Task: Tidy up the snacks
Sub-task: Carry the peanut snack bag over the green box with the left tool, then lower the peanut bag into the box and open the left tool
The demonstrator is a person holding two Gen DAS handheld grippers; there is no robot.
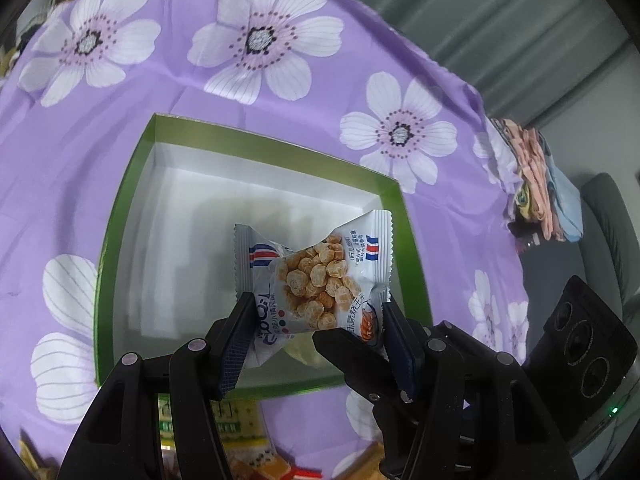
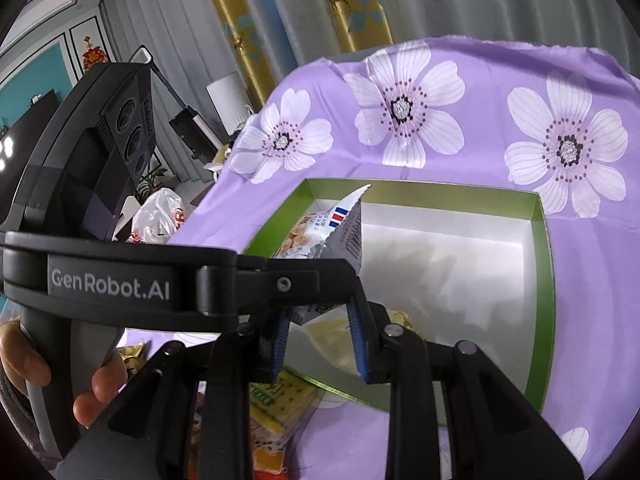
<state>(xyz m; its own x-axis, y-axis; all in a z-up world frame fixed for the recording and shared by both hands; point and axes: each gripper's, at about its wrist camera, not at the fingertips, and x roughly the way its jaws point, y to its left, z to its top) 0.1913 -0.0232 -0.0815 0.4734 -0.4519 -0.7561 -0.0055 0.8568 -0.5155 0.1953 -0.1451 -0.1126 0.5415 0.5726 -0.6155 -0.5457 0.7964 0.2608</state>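
Left view only: the front of the snack packet (image 1: 316,280) with round golden puffs, and folded cloths (image 1: 536,184) at the table edge at 3 o'clock.
Right view only: the packet's back with a barcode (image 2: 344,236), a hand (image 2: 60,364) on a grey handle at 8 o'clock, and a white plastic bag (image 2: 160,216) off the table.
Snack packet: hangs over the near part of the green box (image 1: 128,208), above its white floor.
Long axis: runs across the left view, 9 to 3 o'clock, its front facing the left camera.
Left hand-held gripper (image 1: 316,336): squeezes the packet's lower half from both sides.
Right hand-held gripper (image 2: 320,340): fingers apart, low by the packet; cannot tell if they touch it.
Table (image 1: 160,92): purple flower cloth, more snacks (image 2: 280,404) at 6 o'clock.
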